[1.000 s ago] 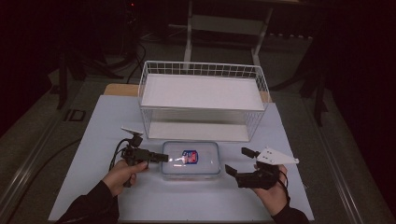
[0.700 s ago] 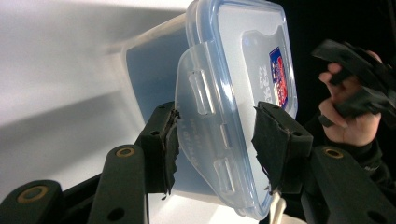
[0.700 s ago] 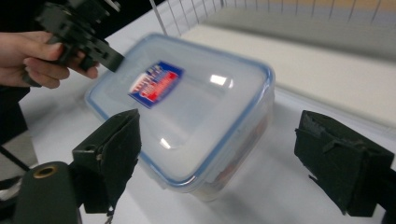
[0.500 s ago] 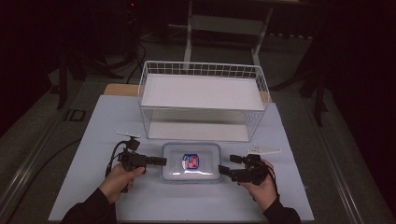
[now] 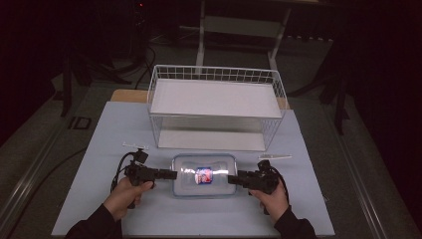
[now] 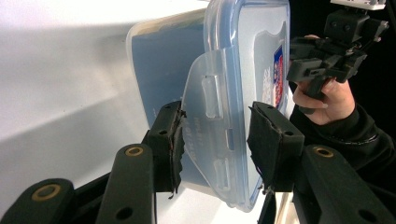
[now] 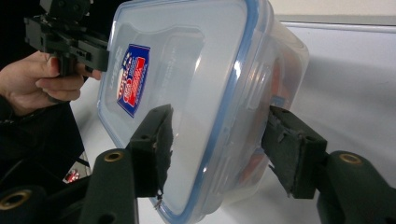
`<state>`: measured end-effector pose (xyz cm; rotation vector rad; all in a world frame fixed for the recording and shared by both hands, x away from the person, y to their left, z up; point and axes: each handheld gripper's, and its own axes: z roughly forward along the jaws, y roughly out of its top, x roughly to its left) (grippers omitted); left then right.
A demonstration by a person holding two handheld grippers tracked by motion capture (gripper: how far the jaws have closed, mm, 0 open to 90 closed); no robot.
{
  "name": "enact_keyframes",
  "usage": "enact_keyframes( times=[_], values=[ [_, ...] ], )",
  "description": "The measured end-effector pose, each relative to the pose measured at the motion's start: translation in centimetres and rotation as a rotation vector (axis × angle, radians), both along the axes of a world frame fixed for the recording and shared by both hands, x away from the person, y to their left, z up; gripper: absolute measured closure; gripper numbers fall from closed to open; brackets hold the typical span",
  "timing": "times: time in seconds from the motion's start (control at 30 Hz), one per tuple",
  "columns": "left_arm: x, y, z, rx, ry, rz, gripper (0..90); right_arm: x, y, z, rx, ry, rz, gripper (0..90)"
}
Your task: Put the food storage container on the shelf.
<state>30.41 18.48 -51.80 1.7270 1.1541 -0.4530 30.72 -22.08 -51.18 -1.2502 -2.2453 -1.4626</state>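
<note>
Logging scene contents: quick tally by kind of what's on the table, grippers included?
Clear lidded container: 1
White wire basket: 1
Handheld grippers: 2, left gripper and right gripper
Total: 4

You are working under one overhead light: the surface [image 5: 99, 149] is glowing pale while the room around it is falling into near black. The high view is looking soft and a little grainy. Glare is shining on the container lid [image 5: 204, 172]. In the left gripper view, the white background is washing out, and the near jaws are blurring slightly.
</note>
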Motion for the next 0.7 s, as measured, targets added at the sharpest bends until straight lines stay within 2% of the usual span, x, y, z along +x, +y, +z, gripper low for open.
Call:
enact_keyframes(
  times=[0.07, 0.13, 0.2, 0.3, 0.4, 0.6, 0.7],
  values=[
    [-0.2, 0.0, 0.1, 0.005, -0.011, -0.004, 55.9, -0.1, 0.0, 0.1, -0.003, -0.002, 0.001, 44.6],
    [-0.4, -0.1, 0.2, 0.01, -0.021, -0.007, 56.1, -0.1, -0.3, 0.2, 0.02, 0.058, -0.022, 49.1],
    [-0.6, -0.1, 0.2, 0.012, -0.023, 0.002, 56.2, 0.0, -0.4, 0.2, 0.031, 0.078, -0.024, 49.9],
    [-0.9, -0.2, 0.3, 0.013, -0.035, 0.005, 56.4, -0.4, -0.3, 0.4, 0.007, 0.051, -0.017, 50.2],
    [-1.2, -0.3, 0.5, 0.019, -0.047, 0.011, 56.4, -0.8, -0.2, 0.7, -0.009, 0.048, -0.013, 51.1],
    [-1.5, -0.7, 1.4, 0.037, -0.076, 0.018, 56.2, -1.3, -0.5, 0.9, -0.009, 0.05, -0.022, 51.5],
    [-1.6, -0.8, 2.2, 0.037, -0.093, 0.014, 56.2, -1.5, -0.6, 1.5, -0.007, 0.042, -0.022, 51.8]
  ],
)
